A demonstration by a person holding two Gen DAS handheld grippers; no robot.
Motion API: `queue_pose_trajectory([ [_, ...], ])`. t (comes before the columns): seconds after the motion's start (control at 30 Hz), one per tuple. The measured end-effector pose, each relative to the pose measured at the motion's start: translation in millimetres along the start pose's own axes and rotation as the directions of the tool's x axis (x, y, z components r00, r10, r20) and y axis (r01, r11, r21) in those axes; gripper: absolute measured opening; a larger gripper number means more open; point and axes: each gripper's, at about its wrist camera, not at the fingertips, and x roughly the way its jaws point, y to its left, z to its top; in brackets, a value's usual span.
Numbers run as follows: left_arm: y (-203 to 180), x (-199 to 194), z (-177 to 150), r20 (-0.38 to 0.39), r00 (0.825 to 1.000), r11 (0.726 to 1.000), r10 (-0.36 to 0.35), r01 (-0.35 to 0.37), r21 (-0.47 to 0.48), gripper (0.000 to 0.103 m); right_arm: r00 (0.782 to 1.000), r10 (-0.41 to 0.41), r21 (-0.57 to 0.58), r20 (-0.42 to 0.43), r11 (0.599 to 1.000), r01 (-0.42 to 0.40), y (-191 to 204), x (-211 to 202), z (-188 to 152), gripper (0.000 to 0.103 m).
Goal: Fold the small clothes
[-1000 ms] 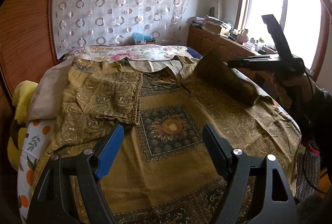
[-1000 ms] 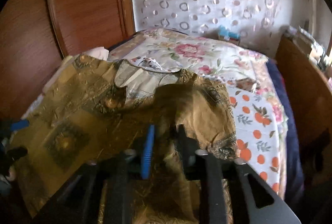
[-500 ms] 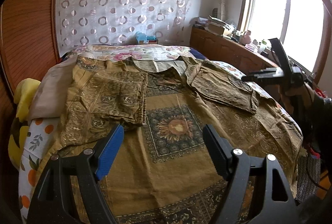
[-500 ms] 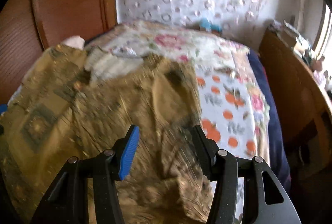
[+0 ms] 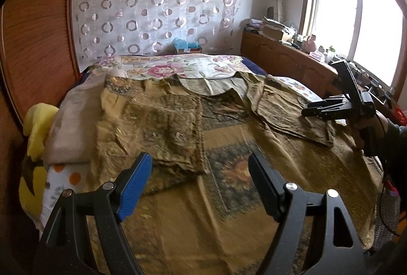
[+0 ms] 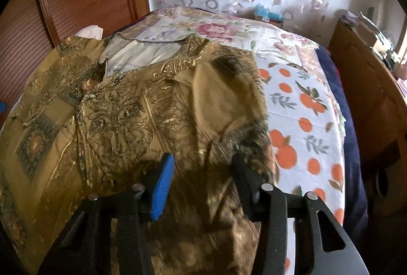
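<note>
A golden-brown patterned tunic (image 5: pixel 229 198) lies spread over the bed, neckline at the far end. Its left sleeve (image 5: pixel 165 129) is folded inward onto the body. The right sleeve (image 5: pixel 287 112) is also folded inward and lies flat. My left gripper (image 5: pixel 199 160) hovers open above the lower middle of the tunic, holding nothing. My right gripper (image 5: pixel 306 109) sits low at the tunic's right side, held by a hand in a dark sleeve. In the right wrist view its jaws (image 6: pixel 203 160) are closing just over the folded sleeve (image 6: pixel 223 101); the cloth lies below them, not pinched.
A white sheet with orange fruit print (image 6: pixel 300 107) and a floral quilt (image 5: pixel 165 68) cover the bed. A beige pillow (image 5: pixel 68 127) and a yellow plush (image 5: pixel 38 127) lie at the left edge. A wooden wardrobe (image 5: pixel 38 33) stands left, a cluttered cabinet (image 5: pixel 279 58) right.
The right gripper carried the raised right sleeve over the tunic, let it go and sank lower; the sleeve now lies flat. The left gripper shifted slightly, still open.
</note>
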Motion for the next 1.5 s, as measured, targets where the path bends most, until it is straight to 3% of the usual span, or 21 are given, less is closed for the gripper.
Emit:
queue_pose_trajectory([
  [0.17,16,13,15,-0.008,1.0,1.0,0.019,-0.019,-0.009,0.079,1.0,0.013,-0.004,0.001,1.0,-0.013,-3,18,14,0.038],
  [0.23,22,17,19,-0.01,0.999,0.999,0.031,-0.031,-0.013,0.079,1.0,0.014,-0.015,0.012,1.0,-0.014,-2,21,16,0.021],
  [0.27,26,19,21,-0.012,0.999,0.999,0.037,-0.037,-0.016,0.079,0.999,0.033,-0.017,0.017,0.999,-0.033,-2,21,15,0.001],
  [0.47,46,32,29,-0.026,0.997,0.997,0.067,-0.068,-0.029,0.079,0.996,0.02,-0.004,0.085,1.0,-0.02,-5,14,7,0.0],
  [0.67,66,47,44,-0.036,0.993,0.993,0.112,-0.113,-0.027,0.079,0.984,-0.069,0.036,0.162,0.997,0.064,-45,-14,25,0.0],
  [0.8,82,57,52,-0.047,0.99,0.99,0.133,-0.135,-0.035,0.079,0.982,-0.122,0.09,0.142,0.99,0.109,-85,-20,29,0.0],
  [0.97,100,69,60,-0.065,0.986,0.987,0.156,-0.159,-0.038,0.079,0.974,-0.195,0.078,0.116,0.979,0.187,-97,-18,27,0.0],
  [1.03,107,74,65,-0.073,0.982,0.984,0.172,-0.175,-0.026,0.079,0.98,-0.181,0.092,0.08,0.98,0.174,-100,-6,32,0.004],
  [1.17,122,87,74,-0.099,0.977,0.981,0.189,-0.193,-0.025,0.079,0.989,-0.147,0.129,0.035,0.982,0.141,-112,23,48,0.042],
  [1.37,143,103,79,-0.138,0.973,0.981,0.183,-0.19,-0.039,0.079,0.996,-0.091,0.189,0.026,0.978,0.084,-135,42,63,0.044],
  [1.5,155,112,81,-0.167,0.974,0.983,0.153,-0.167,-0.072,0.065,0.998,-0.068,0.192,0.017,0.979,0.064,-137,49,61,0.044],
])
